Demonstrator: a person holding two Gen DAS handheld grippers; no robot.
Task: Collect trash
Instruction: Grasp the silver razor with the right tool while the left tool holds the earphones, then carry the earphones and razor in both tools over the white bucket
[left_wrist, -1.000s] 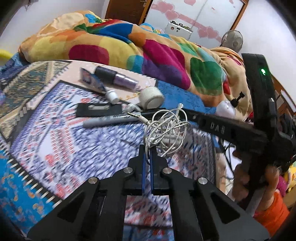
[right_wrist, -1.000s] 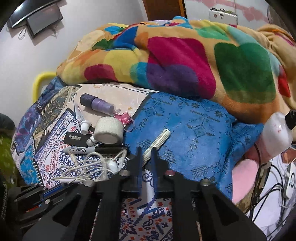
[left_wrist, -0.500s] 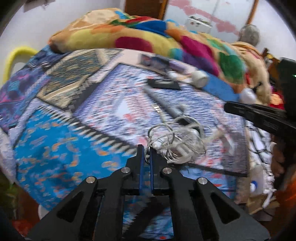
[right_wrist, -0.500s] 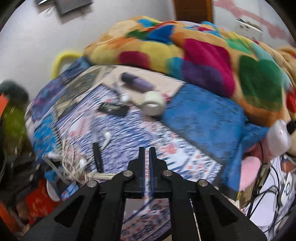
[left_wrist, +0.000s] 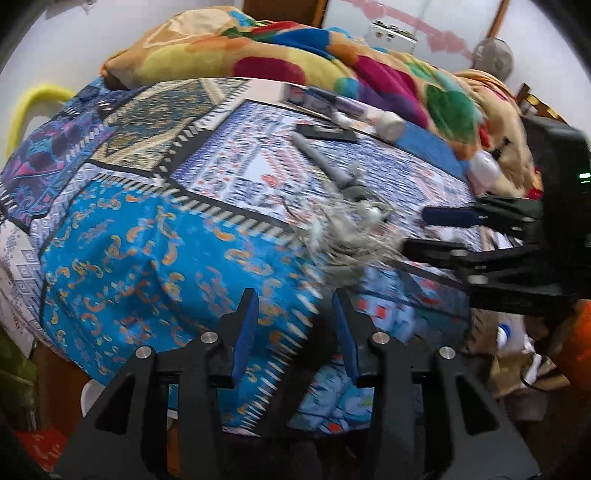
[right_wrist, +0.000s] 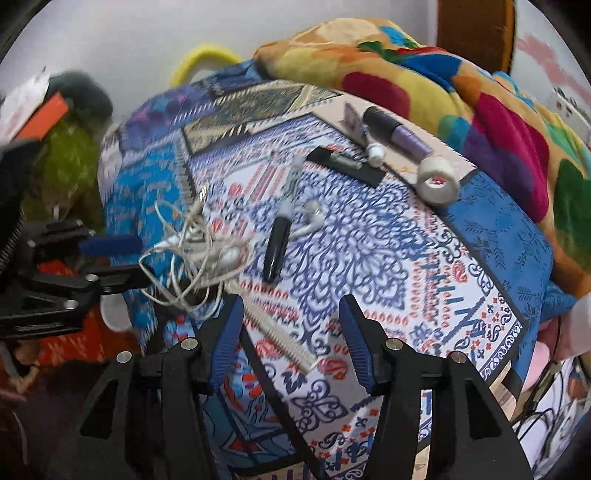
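Landmark: tangled earphone cord (right_wrist: 192, 254) near bedspread (right_wrist: 369, 258) edge.

- Left gripper (left_wrist: 295, 317): jaws just been opening, spread, nothing between; cord just beyond fingertips.
- Right gripper (right_wrist: 291, 328): jaws just been opening, spread, empty; white comb (right_wrist: 280, 338) below, beside cord.
- Black marker (right_wrist: 277, 251): just right of cord.
- Tape roll (right_wrist: 437, 181): well beyond cord.

Step, judged: between picks, cord uncollected. Next: close on cord bundle, lift clear without snagging marker.

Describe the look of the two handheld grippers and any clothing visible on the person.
The left gripper and right gripper are matte black angular plastic frames with silver screw heads and ribbed blue finger pads. The right gripper's black body carries a small green light. An orange sleeve shows beneath it.
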